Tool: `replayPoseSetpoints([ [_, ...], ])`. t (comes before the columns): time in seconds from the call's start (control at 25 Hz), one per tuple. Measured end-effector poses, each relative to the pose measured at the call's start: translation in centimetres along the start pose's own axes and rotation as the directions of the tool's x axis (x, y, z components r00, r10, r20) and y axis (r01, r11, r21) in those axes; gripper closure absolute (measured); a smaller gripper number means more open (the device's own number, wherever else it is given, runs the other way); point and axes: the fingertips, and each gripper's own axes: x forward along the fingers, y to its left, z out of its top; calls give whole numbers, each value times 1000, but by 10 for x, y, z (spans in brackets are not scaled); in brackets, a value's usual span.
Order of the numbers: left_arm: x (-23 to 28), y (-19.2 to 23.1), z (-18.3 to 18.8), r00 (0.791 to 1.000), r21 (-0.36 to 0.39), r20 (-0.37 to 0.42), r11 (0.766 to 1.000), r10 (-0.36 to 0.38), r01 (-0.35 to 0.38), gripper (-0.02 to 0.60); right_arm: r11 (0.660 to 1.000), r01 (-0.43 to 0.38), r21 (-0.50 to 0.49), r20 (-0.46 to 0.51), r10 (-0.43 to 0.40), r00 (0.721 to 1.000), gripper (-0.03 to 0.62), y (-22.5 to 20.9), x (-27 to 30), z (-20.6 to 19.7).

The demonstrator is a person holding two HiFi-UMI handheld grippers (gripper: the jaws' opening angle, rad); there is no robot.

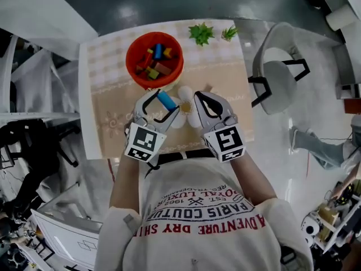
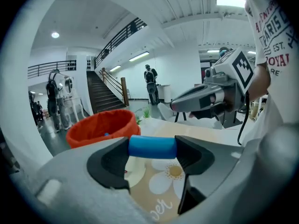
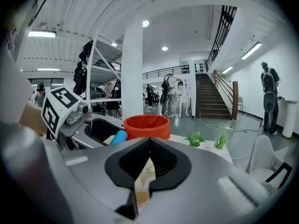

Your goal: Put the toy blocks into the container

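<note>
- Toward the left of my head view, the orange container (image 1: 131,58) stands on the far half of the table (image 1: 225,72); several toy blocks (image 1: 155,62) in mixed colours already lie inside it.
- Next over, just on my side of the container, the left gripper (image 1: 167,101) points toward it; its jaws stand wide and pinch a blue block (image 1: 166,100) end to end, one pad on each flat end.
- In the left gripper view that blue block (image 2: 153,146) lies crosswise between the pads, with the daisy-print cloth (image 2: 163,181) showing beneath it, so it is clear of the table; the container (image 2: 100,127) sits ahead and to the left, apart from the block.
- Further right, the right gripper (image 1: 198,97) is just beside the left one, not touching it; in its own view the right gripper (image 3: 149,146) has its jaws pressed together with nothing between them; the container (image 3: 146,126) shows straight ahead above the pads.
- Beyond it, two small green plants (image 1: 201,33) stand at the table's far edge, right of the container.
- At the far right, a white chair (image 1: 279,72) stands on the floor beside the table.
</note>
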Motion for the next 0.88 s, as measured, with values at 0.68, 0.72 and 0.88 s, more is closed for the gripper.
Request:
replayPoseSetpoints([
  [0.68,2,101,43,966,-55,22,965,258,-256,262,997,-32,-77,78,38,996,592,-21,27,46],
  [0.72,5,105,43,964,-58,14,962,266,-265,262,997,-31,-77,74,37,997,592,-24,28,46],
  [0.88,15,115,37,957,-55,-24,955,289,-290,262,997,-31,-73,54,35,998,592,-34,32,42],
])
